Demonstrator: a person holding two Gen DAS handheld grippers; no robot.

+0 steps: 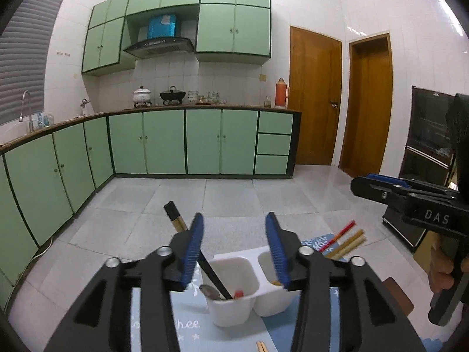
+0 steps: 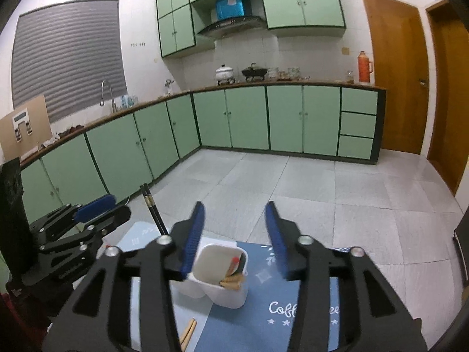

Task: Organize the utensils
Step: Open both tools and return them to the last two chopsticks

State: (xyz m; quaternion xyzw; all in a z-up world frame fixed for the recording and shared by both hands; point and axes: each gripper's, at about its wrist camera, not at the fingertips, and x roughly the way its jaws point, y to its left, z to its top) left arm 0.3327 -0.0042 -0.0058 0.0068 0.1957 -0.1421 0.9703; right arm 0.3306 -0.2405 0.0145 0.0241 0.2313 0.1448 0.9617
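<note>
Green kitchen cabinets (image 1: 164,143) line the far walls beyond a pale tiled floor (image 1: 228,196), and close below both cameras a blue placemat (image 2: 281,299) carries a white two-cup utensil holder (image 1: 234,302).

Both grippers tilt gently downward toward that holder. The left gripper (image 1: 234,246) has its blue-padded jaws apart with nothing between them, poised above the holder. The right gripper (image 2: 236,234) likewise stands apart and empty over it.

From the left wrist view, the near cup holds a metal spoon (image 1: 209,292) and black chopsticks (image 1: 176,217) leaning out to the upper left; red and tan chopsticks (image 1: 346,242) jut from the other cup to the right. A hand (image 1: 442,272) grips the right gripper's handle at the frame's edge.

Only the right wrist view shows tan chopstick ends inside the cup and a loose wooden chopstick pair (image 2: 187,333) lying on the placemat.
</note>
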